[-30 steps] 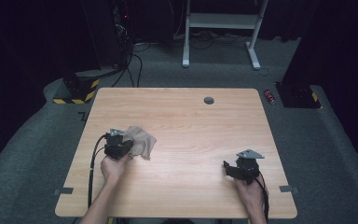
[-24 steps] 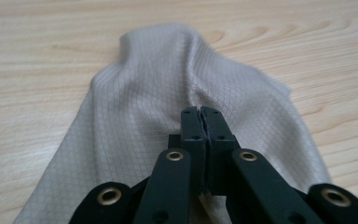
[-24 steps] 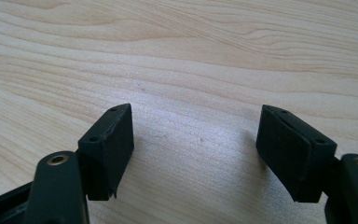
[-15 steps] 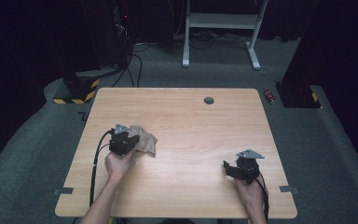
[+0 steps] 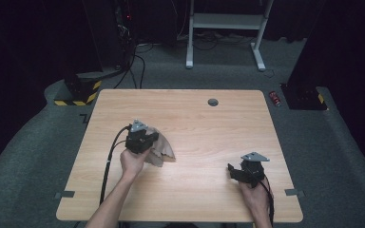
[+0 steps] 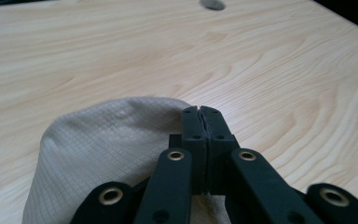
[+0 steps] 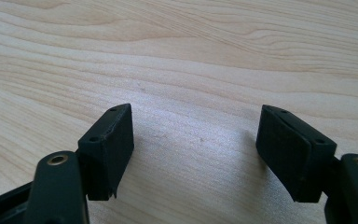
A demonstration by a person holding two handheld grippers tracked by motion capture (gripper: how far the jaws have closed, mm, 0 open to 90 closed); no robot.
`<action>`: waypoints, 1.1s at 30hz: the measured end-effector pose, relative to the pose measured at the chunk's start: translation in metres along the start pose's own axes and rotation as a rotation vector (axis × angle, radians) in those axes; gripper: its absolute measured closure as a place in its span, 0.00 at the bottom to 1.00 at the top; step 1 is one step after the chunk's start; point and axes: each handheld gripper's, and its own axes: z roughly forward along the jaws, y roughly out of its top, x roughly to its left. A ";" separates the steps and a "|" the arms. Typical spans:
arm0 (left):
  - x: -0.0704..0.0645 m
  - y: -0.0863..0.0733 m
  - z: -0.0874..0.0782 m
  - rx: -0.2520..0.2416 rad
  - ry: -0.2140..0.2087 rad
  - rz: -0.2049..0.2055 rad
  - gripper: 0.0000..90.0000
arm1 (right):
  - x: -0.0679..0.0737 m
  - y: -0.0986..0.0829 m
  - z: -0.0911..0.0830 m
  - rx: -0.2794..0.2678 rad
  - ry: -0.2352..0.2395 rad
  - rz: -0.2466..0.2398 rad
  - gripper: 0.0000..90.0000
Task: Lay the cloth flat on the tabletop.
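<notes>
A beige cloth (image 5: pixel 165 150) drapes from my left gripper (image 5: pixel 153 138) over the left middle of the wooden table (image 5: pixel 204 123). In the left gripper view the jaws of that gripper (image 6: pixel 200 111) press together on the cloth's (image 6: pixel 102 140) edge, and the fabric bulges up to their left. My right gripper (image 5: pixel 231 172) rests near the table's front right, a hand behind it. Its jaws (image 7: pixel 196 140) stand wide apart over bare wood, with nothing between them.
A round dark grommet (image 5: pixel 213 102) sits near the table's far edge, also the grommet (image 6: pixel 213 4) at the top of the left gripper view. On the floor lie a small red object (image 5: pixel 275 98), cables and a white metal frame (image 5: pixel 223 21).
My left gripper has moved to the right and slightly away with the cloth in it. The right gripper has stayed put.
</notes>
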 end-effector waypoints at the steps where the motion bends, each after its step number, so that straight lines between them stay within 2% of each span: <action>1: -0.005 0.003 0.002 -0.004 -0.011 0.010 0.99 | 0.000 0.000 0.000 0.000 0.000 0.000 0.30; 3: -0.017 0.009 0.007 -0.001 -0.047 0.032 0.99 | 0.000 0.000 0.000 0.000 0.000 0.000 0.30; 4: -0.017 0.009 0.007 -0.001 -0.047 0.032 0.99 | 0.000 0.000 0.000 0.000 0.000 0.000 0.30; 5: -0.025 0.012 0.011 -0.005 -0.078 0.046 0.99 | 0.000 0.000 0.000 0.000 0.000 0.000 0.30; 6: -0.029 0.013 0.013 -0.007 -0.096 0.040 0.99 | 0.000 0.000 0.000 0.000 0.000 0.000 0.30; 8: -0.032 0.014 0.014 -0.006 -0.108 0.043 0.99 | 0.000 0.000 0.000 0.000 0.000 0.000 0.30; 11: -0.047 0.017 0.022 0.002 -0.142 0.066 0.99 | 0.000 0.000 0.000 0.000 0.000 0.000 0.30; 15: -0.054 0.019 0.028 0.001 -0.175 0.068 0.99 | 0.000 0.000 0.000 0.000 0.000 0.000 0.30; 16: -0.062 0.021 0.033 0.007 -0.190 0.083 0.99 | 0.000 0.000 0.000 0.000 0.000 0.000 0.30; 18: -0.065 0.022 0.034 0.009 -0.194 0.096 0.99 | 0.000 0.000 0.000 0.000 0.000 0.000 0.30; 19: -0.073 0.025 0.037 0.010 -0.215 0.111 0.99 | 0.000 0.000 0.000 0.000 0.000 0.000 0.30; 21: -0.077 0.026 0.039 0.007 -0.225 0.114 0.99 | 0.000 0.000 0.000 0.000 0.000 0.000 0.30; 22: -0.083 0.027 0.043 0.006 -0.246 0.112 0.99 | 0.000 0.000 0.000 0.000 0.000 -0.001 0.30; 28: -0.099 0.020 0.057 0.025 -0.294 0.119 0.99 | 0.000 0.000 0.000 0.000 0.000 -0.002 0.30; 33: -0.104 0.011 0.064 0.031 -0.296 0.112 0.98 | 0.000 0.000 0.000 0.000 0.001 -0.003 0.31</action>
